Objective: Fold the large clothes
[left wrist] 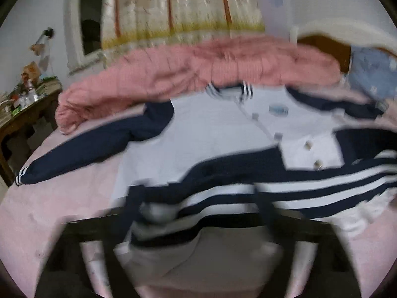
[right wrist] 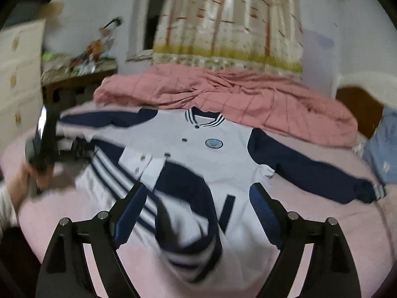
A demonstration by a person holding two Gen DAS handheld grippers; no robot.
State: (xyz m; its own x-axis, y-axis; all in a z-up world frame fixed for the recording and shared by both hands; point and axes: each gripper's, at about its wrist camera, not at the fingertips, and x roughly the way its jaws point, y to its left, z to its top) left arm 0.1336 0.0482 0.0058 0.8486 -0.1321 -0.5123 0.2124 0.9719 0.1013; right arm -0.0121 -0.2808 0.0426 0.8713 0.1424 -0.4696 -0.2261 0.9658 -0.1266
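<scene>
A white jacket (right wrist: 213,154) with navy sleeves and navy-and-white striped hem lies front up on the pink bed (right wrist: 74,206). It also shows in the left wrist view (left wrist: 211,129). My left gripper (left wrist: 198,211) is shut on the jacket's striped hem (left wrist: 285,188) and holds it lifted over the body; this view is blurred. The left gripper also shows at the left of the right wrist view (right wrist: 82,146). My right gripper (right wrist: 198,213) is open, its blue-padded fingers (right wrist: 131,211) on either side of a navy sleeve (right wrist: 188,193) that lies folded over the jacket.
A crumpled pink quilt (right wrist: 235,94) lies along the far side of the bed. A blue cloth (right wrist: 382,146) lies at the right edge by a wooden headboard (right wrist: 357,104). A cluttered wooden table (right wrist: 79,74) and white drawers (right wrist: 19,74) stand left. A curtain (right wrist: 223,24) hangs behind.
</scene>
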